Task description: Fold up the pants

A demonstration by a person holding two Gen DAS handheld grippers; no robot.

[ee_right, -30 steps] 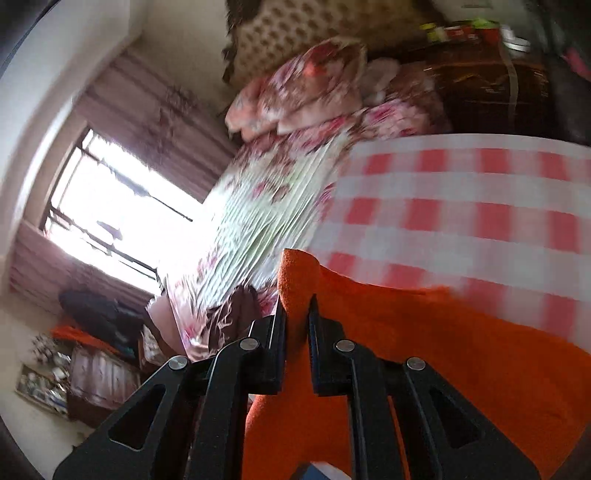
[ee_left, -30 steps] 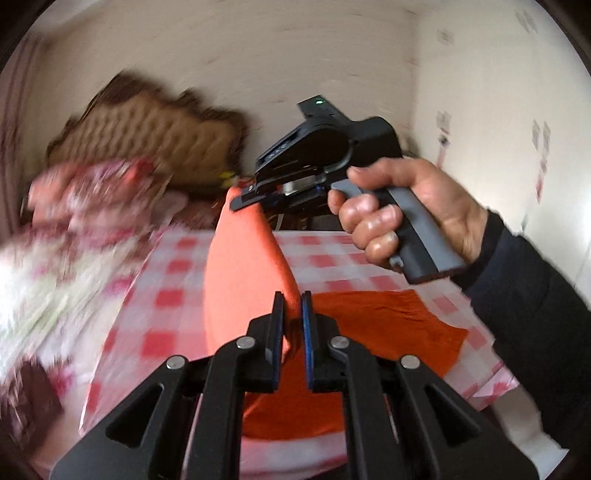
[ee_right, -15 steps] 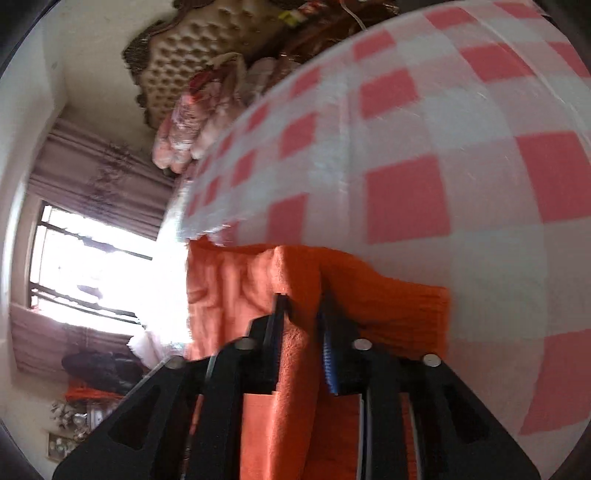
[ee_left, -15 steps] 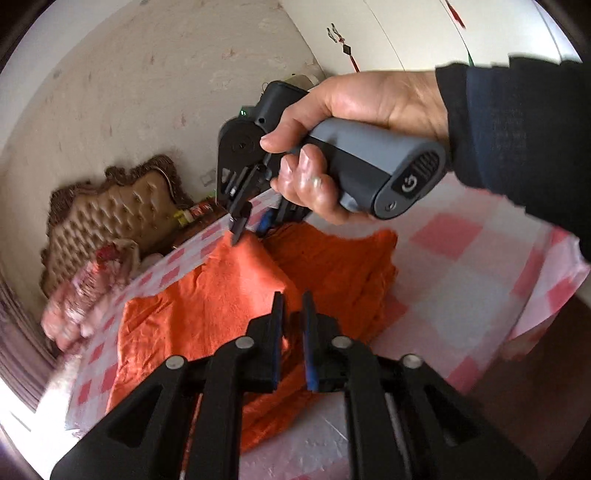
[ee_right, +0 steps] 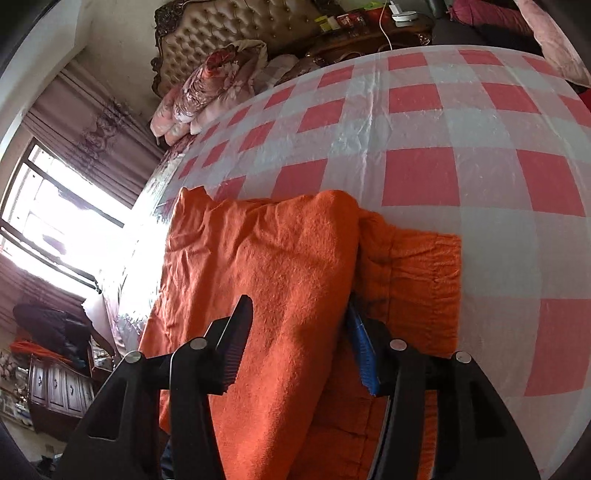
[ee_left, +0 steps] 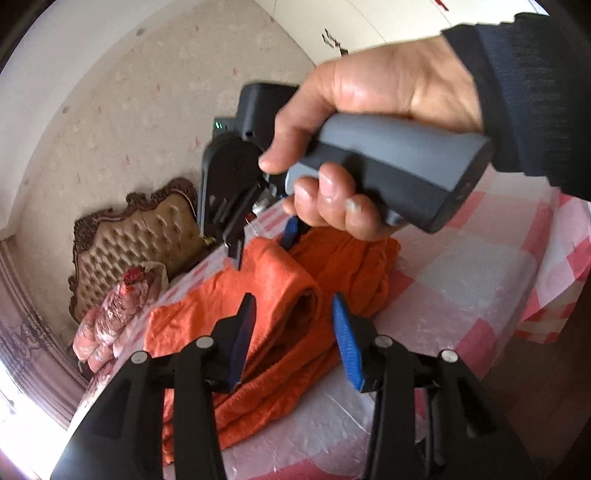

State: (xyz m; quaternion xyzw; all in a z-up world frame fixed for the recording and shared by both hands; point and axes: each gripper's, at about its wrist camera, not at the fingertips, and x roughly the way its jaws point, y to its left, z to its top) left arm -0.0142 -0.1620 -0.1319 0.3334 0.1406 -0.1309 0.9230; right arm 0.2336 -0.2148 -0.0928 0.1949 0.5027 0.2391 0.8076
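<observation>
The orange pants (ee_left: pixel 280 295) lie folded over on the red-and-white checked tablecloth (ee_left: pixel 461 280). My left gripper (ee_left: pixel 291 328) is open, its fingers on either side of the folded edge, holding nothing. My right gripper (ee_left: pixel 258 243) shows in the left wrist view, held by a hand just above the far end of the fold, with its jaws apart. In the right wrist view the pants (ee_right: pixel 280 266) lie flat with the top layer over the waistband, and my right gripper (ee_right: pixel 299 332) is open over the cloth.
The checked tablecloth (ee_right: pixel 443 147) stretches away to the right of the pants. A tufted headboard (ee_right: pixel 229 33) and flowered bedding (ee_right: pixel 218 77) are beyond the table. A window (ee_right: pixel 48 221) is at the left. The table's edge (ee_left: pixel 535 325) drops off at the right.
Both grippers have opened and let go of the pants. The lifted fold now lies down on the table over the lower layer.
</observation>
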